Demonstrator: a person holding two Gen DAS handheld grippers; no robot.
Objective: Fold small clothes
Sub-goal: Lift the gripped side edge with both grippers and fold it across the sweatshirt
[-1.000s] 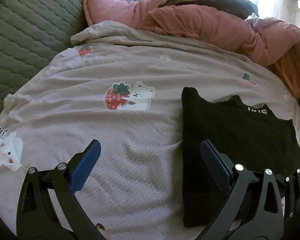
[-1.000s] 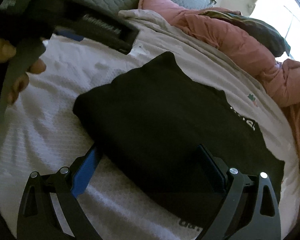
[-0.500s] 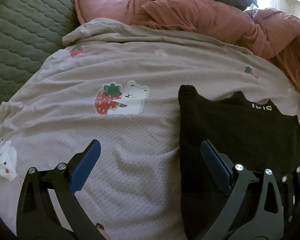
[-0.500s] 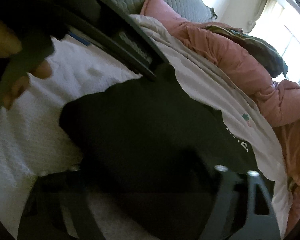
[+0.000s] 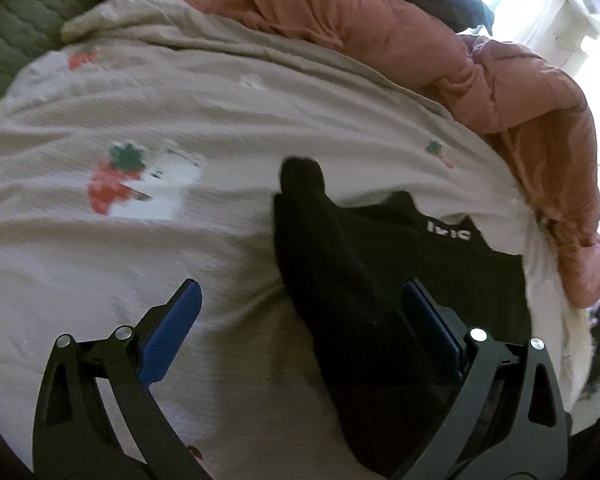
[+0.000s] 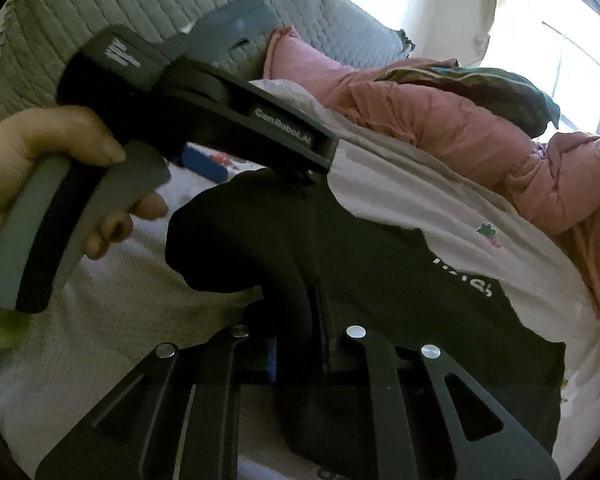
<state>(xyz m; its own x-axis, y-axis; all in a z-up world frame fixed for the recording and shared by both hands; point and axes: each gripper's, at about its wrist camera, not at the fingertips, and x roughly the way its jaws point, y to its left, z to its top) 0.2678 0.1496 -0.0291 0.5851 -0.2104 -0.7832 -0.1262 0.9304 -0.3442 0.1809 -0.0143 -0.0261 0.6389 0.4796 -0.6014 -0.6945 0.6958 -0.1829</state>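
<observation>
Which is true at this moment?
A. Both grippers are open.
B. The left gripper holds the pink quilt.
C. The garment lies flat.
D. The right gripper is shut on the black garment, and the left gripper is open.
D: the right gripper pinches a raised fold of the black garment, while the left gripper is spread wide.

Light: daylight from window [image 6: 572, 52] at upper right, blown out white | Blur: left view smeared (strawberry print [image 5: 116, 180] soft) | Edges: fisheye bending, dark corners | Black garment [image 6: 360, 264] loses detail
</observation>
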